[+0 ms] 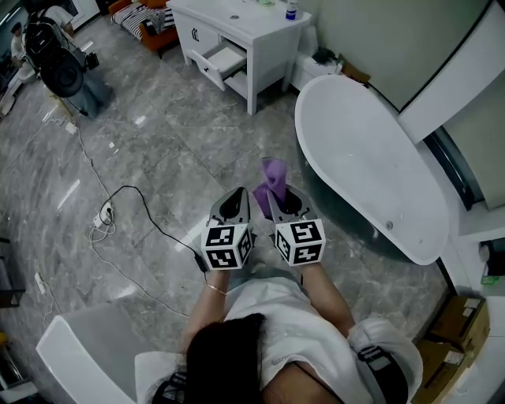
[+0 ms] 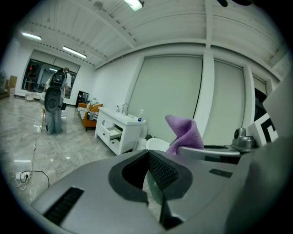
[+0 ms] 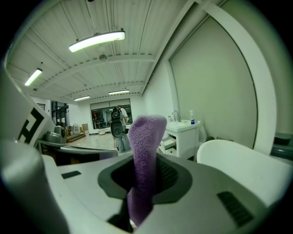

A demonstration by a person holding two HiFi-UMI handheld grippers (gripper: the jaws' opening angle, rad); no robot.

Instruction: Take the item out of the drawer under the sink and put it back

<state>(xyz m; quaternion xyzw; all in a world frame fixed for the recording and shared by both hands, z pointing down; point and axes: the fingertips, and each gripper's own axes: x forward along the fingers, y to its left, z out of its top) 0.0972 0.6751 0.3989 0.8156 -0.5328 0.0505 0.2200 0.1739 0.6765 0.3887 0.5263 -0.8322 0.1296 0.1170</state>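
Over the grey marble floor, well apart from the white sink counter at the far side of the room, I hold both grippers side by side in front of me. My right gripper is clamped on the purple cloth: its pads pinch the lower part of the fabric, and the rest stands up above the jaws in a soft fold. My left gripper has its jaws together at the tips, with nothing between them. The cloth is out of the drawer, which stands pulled open at the counter's front, below the top where a small bottle stands. A white bathtub lies to my right, near the right gripper. On the floor to my left a black cable runs to a power strip
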